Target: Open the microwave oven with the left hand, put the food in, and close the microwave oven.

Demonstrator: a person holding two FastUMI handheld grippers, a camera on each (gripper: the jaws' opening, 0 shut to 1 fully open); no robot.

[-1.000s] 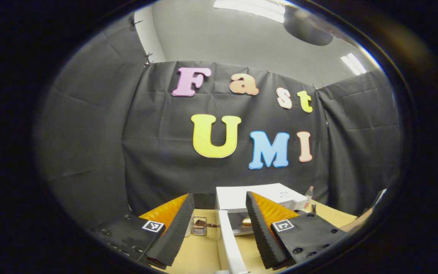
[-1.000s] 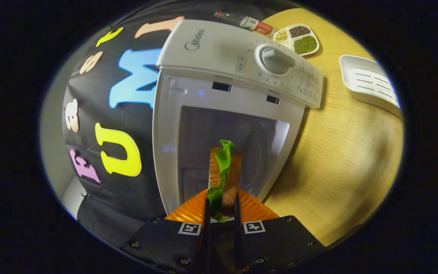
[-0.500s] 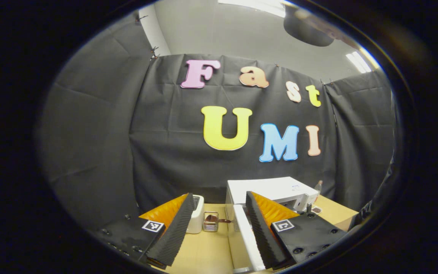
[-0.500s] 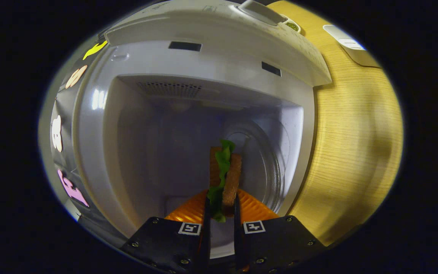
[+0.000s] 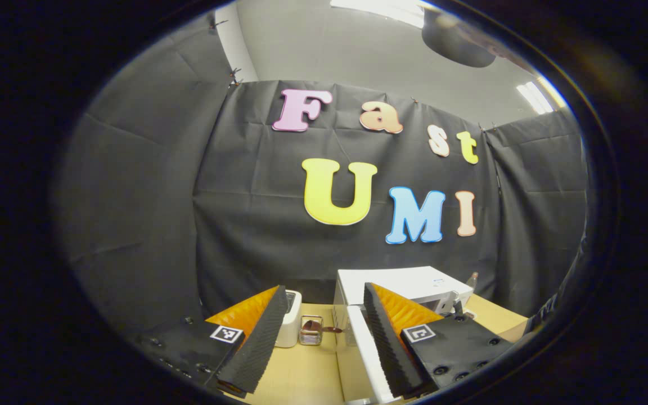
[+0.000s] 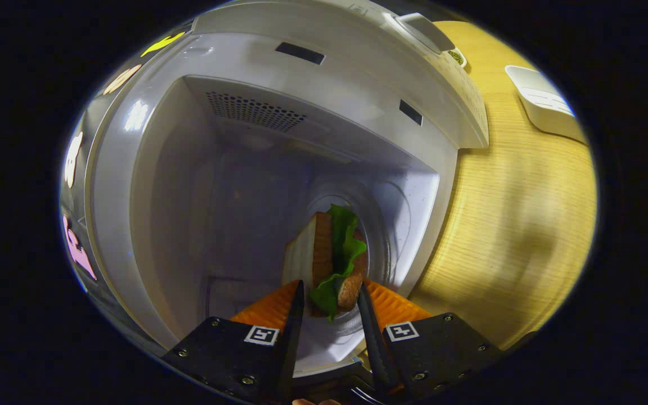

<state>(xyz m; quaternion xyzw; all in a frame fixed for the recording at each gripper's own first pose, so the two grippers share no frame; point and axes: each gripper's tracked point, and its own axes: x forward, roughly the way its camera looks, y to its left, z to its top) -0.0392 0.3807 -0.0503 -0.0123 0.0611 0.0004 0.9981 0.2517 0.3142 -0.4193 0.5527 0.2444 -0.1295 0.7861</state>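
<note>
Right gripper (image 6: 329, 298): reaches into the open microwave oven (image 6: 324, 73). Jaws parted, wider than the sandwich (image 6: 332, 256) between them; whether a finger touches it cannot be told. Sandwich: bread with a lettuce leaf, inside the cavity over the round glass turntable (image 6: 383, 225).

Left gripper (image 5: 321, 337): jaws released, holding nothing, above the wooden table (image 5: 301, 377). Microwave door (image 5: 366, 354): white, swung open, near edge between the fingers. Small white box (image 5: 290, 326) and wire basket (image 5: 311, 330) far left of the door.
</note>
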